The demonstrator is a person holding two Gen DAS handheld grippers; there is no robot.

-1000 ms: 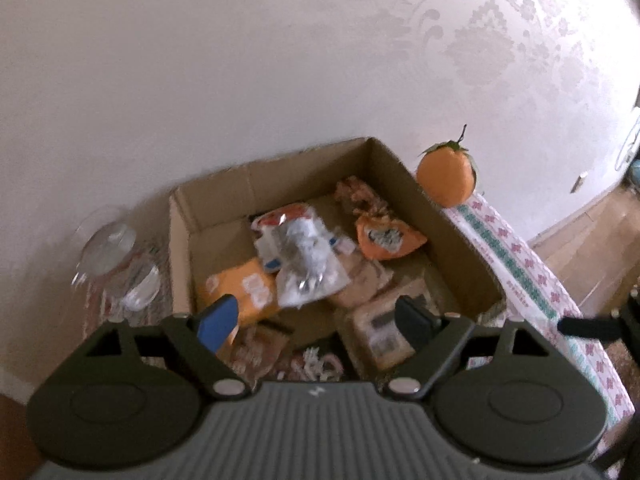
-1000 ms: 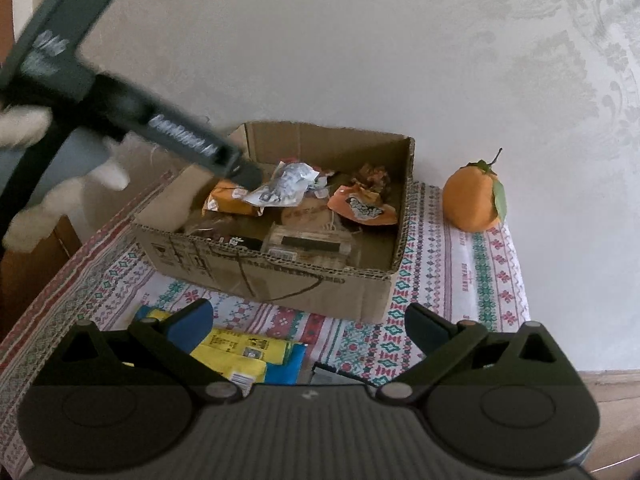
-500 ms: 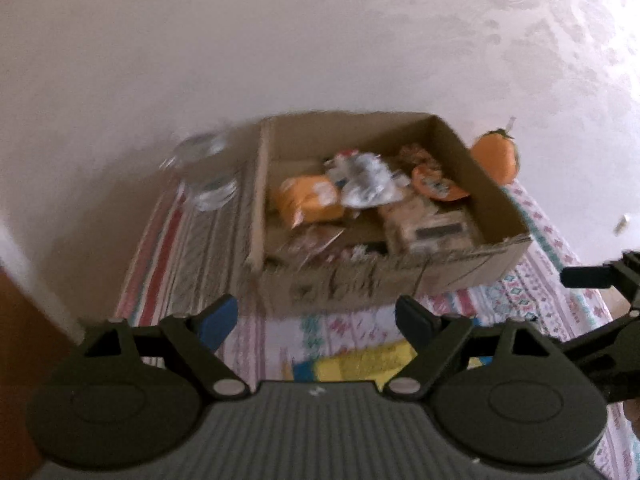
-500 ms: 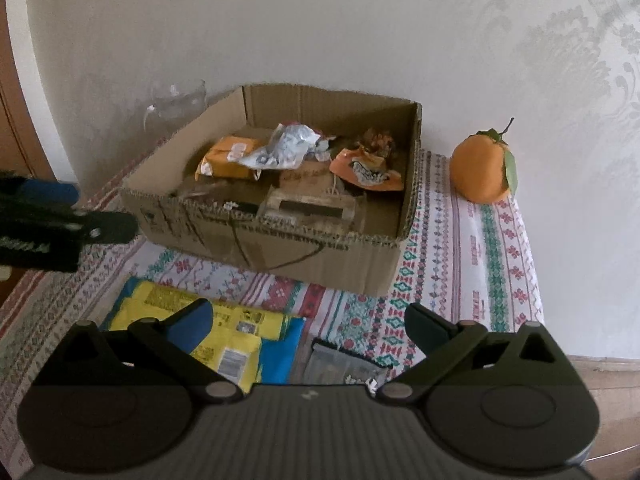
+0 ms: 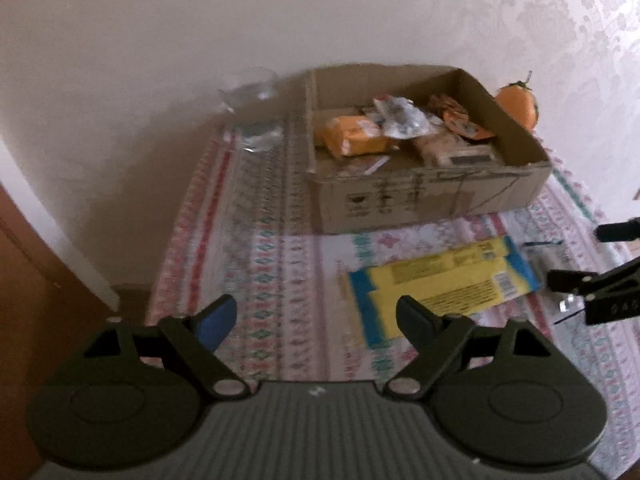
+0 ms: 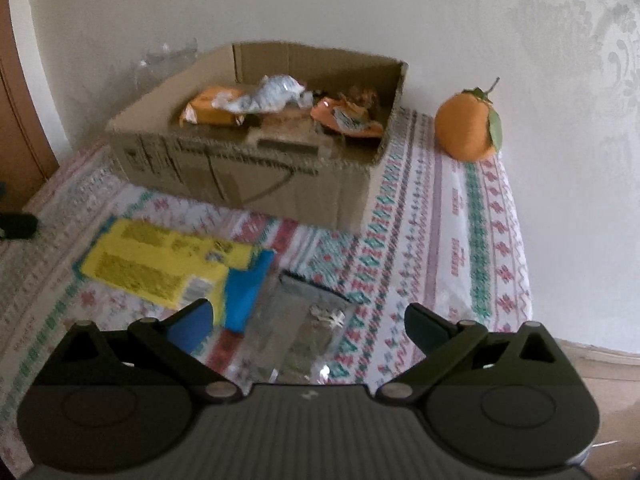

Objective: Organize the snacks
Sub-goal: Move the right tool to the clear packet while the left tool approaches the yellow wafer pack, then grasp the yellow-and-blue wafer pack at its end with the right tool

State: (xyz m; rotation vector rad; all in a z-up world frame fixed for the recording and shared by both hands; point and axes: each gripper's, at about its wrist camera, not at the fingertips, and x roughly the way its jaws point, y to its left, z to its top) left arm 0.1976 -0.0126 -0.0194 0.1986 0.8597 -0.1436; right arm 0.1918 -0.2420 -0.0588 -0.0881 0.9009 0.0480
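An open cardboard box (image 5: 432, 200) (image 6: 256, 184) stands at the back of the table and holds several snack packs, among them an orange pack (image 5: 352, 140) and a crumpled silver wrapper (image 6: 272, 94). A yellow and blue snack pack (image 5: 440, 280) (image 6: 168, 266) lies flat in front of the box. A clear plastic packet (image 6: 304, 328) lies to its right. My left gripper (image 5: 316, 316) is open and empty, held above the cloth left of the yellow pack. My right gripper (image 6: 308, 320) is open and empty, over the clear packet.
The table wears a patterned cloth (image 5: 260, 264) (image 6: 460, 240). An orange fruit with a leaf (image 6: 468, 126) (image 5: 518, 104) stands right of the box by the wall. A glass pitcher (image 5: 256, 108) stands left of the box. A brown wooden panel (image 5: 36, 300) is at the far left.
My left gripper has pulled back from over the box to the table's near left. My right gripper has dropped lower and moved closer to the packs in front of the box.
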